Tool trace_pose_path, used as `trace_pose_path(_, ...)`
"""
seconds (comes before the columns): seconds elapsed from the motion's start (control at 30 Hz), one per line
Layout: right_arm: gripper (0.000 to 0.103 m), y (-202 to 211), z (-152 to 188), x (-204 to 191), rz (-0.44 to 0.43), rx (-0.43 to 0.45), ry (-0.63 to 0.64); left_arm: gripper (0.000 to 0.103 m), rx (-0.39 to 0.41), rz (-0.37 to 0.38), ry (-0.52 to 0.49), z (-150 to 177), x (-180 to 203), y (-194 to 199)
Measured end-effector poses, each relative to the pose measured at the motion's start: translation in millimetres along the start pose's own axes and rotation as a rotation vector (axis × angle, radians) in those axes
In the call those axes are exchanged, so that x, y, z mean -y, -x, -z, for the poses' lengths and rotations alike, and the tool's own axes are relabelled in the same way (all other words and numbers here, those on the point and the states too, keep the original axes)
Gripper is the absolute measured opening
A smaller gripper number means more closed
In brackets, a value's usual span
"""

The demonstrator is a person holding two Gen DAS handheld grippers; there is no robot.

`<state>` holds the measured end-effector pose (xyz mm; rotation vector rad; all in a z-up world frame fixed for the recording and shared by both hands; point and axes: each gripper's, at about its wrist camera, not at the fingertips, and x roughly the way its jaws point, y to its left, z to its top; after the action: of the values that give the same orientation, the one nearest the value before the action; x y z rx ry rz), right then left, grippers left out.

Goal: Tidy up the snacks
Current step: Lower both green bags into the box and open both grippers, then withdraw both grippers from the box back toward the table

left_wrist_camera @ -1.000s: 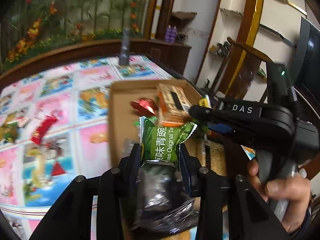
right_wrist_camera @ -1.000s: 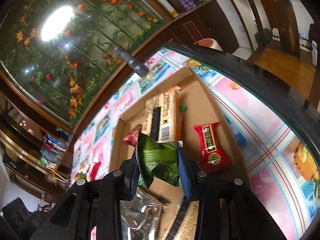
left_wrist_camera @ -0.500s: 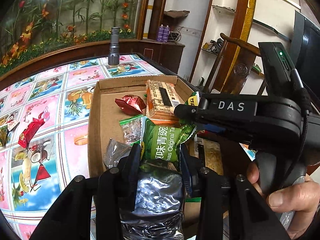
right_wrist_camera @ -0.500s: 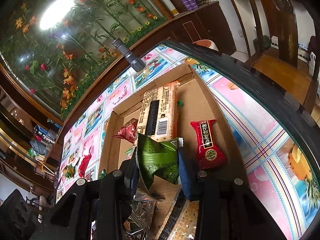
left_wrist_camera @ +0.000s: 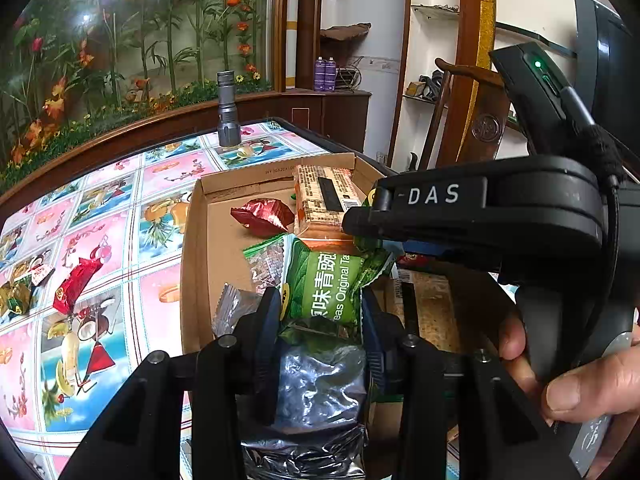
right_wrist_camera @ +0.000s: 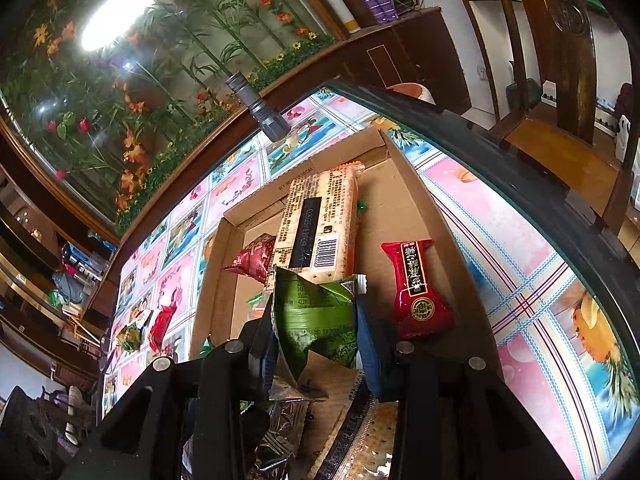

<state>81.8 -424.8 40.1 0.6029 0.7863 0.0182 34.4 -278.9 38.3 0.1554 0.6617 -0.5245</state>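
While both the left gripper (left_wrist_camera: pixel 320 312) and right gripper (right_wrist_camera: pixel 316 328) clamp it, the crinkled green snack packet (left_wrist_camera: pixel 326 286) shows white lettering.

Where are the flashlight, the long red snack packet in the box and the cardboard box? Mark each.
flashlight (left_wrist_camera: pixel 229 110), left wrist view, on its grey barrel.
long red snack packet (right_wrist_camera: pixel 417 288), right wrist view, on its label.
cardboard box (left_wrist_camera: pixel 188 264), left wrist view, on its left wall.

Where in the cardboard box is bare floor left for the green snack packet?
Bare cardboard box floor lies between the long cracker pack and the red sachet, plus the far right corner. The left side, around the dark red candy, is crowded.
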Motion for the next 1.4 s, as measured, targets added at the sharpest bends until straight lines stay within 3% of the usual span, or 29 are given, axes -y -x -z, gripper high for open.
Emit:
trace_pose_path(0.57,0.039,0,0,0,0.005,0.005,0.000,0.039,0.004,-0.002,-0.002,0,0,1)
trace_pose_path(0.7,0.039,4,-3,0,0.011,0.030,0.006,0.042,0.017,0.010,0.000,-1,0,6)
trace_pose_path(0.83,0.040,13,-5,0,-0.002,0.076,0.009,0.055,0.037,0.015,0.006,-4,0,12)
trace_pose_path(1.03,0.044,28,-9,4,0.011,0.167,-0.008,0.057,0.057,0.026,0.031,-10,-6,20)
trace_pose_path(1.27,0.044,24,-10,5,0.028,0.156,-0.009,0.062,0.116,0.004,0.051,-13,-22,41)
trace_pose_path(1.4,0.044,24,-8,2,0.046,0.164,0.011,0.062,0.127,-0.048,0.069,-12,-41,49)
